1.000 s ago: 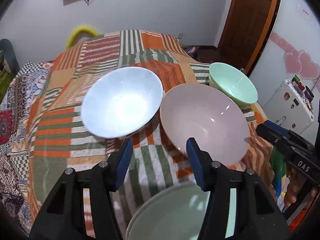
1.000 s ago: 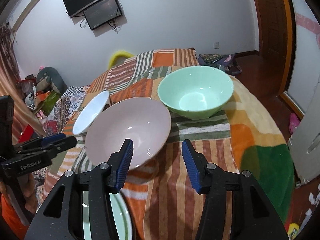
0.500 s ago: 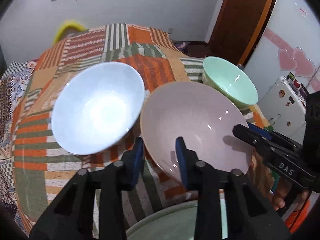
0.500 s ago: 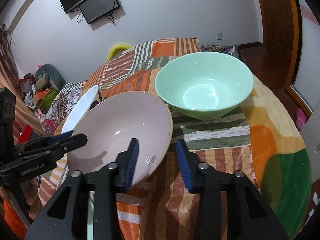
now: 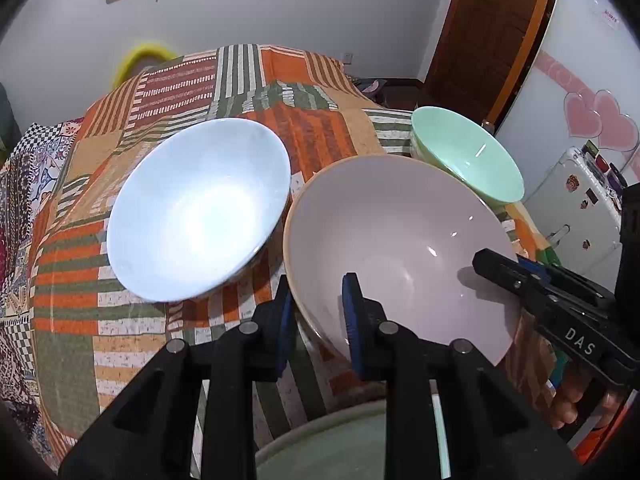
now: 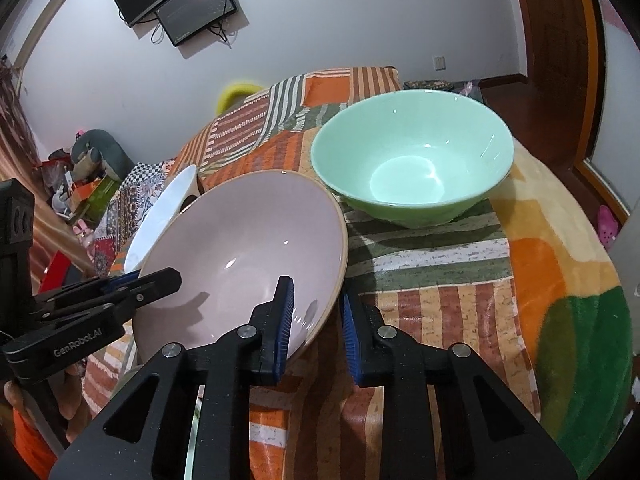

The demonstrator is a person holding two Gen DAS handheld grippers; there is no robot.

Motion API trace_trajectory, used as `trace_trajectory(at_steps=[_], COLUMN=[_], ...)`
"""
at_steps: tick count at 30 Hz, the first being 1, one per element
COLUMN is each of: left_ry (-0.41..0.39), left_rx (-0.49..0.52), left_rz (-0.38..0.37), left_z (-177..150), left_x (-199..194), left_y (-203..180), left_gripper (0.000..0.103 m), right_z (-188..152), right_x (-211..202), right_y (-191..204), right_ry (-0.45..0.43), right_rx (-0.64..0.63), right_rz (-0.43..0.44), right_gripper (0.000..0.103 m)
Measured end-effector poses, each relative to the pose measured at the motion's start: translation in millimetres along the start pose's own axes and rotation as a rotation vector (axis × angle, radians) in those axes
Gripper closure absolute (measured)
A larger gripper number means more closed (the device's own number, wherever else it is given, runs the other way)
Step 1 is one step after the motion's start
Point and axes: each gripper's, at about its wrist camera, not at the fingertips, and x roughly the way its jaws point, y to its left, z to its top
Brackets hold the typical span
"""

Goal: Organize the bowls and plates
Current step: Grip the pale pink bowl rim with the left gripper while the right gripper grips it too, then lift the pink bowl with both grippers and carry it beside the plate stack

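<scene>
A pink bowl (image 5: 396, 248) sits tilted in the middle of the patchwork-covered table. My left gripper (image 5: 316, 316) is shut on its near left rim, one finger inside and one outside. My right gripper (image 6: 316, 320) is shut on its right rim; the pink bowl fills the left of the right wrist view (image 6: 244, 256). A white bowl (image 5: 200, 208) stands to the left, touching the pink bowl's rim. A mint green bowl (image 6: 412, 164) stands beyond on the right; in the left wrist view (image 5: 468, 156) it is partly hidden behind the pink bowl.
A pale green plate (image 5: 344, 444) lies at the near table edge under my left gripper. The table edge falls away on the right (image 6: 592, 320). A white fridge (image 5: 576, 208) and a wooden door (image 5: 492, 32) stand to the right.
Both grippers moved forward and closed on opposite sides of the pink bowl's rim. The pink bowl now sits tilted and closer in both views.
</scene>
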Motion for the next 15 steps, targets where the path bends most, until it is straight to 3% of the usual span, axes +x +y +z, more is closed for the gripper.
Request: trace_trajectory(at_steps=[15], left_ry=[-0.046], left_rx=[-0.003], left_rz=[-0.005], left_z=[-23.5], left_x=[-48.8], left_y=[-7.9], left_gripper=[0.080], right_z=[-4.7], right_x=[-29.4], right_y=[16.5], right_ry=[-0.037], right_rx=[-0.020], right_rz=[0.001], right_gripper=[0.082])
